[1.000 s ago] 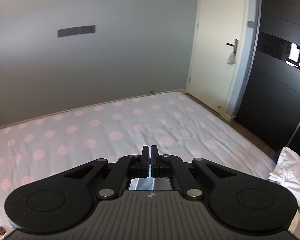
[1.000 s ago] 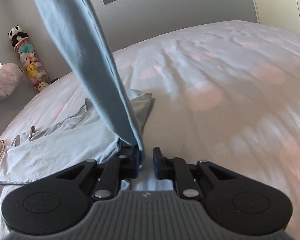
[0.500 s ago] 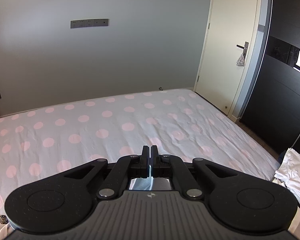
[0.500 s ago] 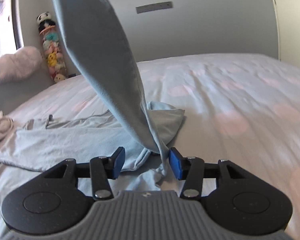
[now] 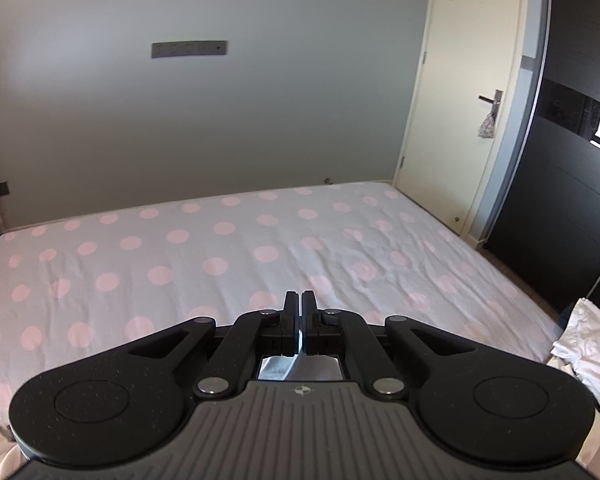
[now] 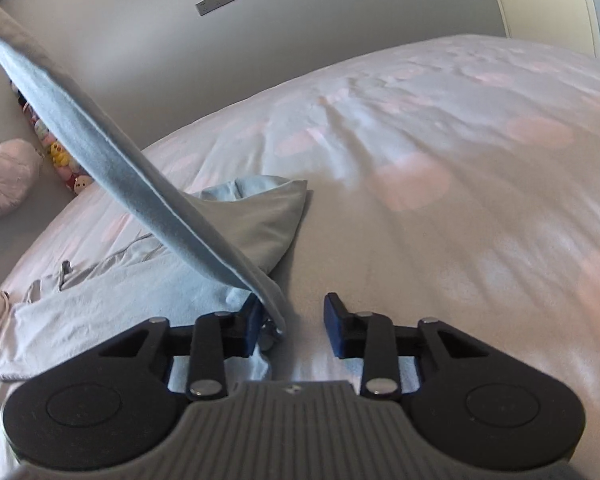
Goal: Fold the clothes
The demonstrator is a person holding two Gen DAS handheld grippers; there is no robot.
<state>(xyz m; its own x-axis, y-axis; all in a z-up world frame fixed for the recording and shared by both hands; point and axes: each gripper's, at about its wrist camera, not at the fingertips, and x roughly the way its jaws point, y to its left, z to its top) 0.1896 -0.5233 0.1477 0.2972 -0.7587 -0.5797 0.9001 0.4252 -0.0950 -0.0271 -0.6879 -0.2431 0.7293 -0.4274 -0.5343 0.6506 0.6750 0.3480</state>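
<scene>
Polka-dot bed (image 5: 260,240) fills mid-frame; left gripper (image 5: 301,304) clenches light-blue garment (image 6: 148,196), right gripper (image 6: 294,312) gapes: regrasp its lower hem squarely.

A home bedroom: a wide bed (image 5: 260,248) in a pink-dotted sheet fills the middle of the left view. A cream door (image 5: 460,112) with a lever handle and a dark wardrobe (image 5: 572,200) stand at right. Far left in the right view, plush toys (image 6: 66,156) are stacked against the grey wall (image 5: 220,120).
</scene>
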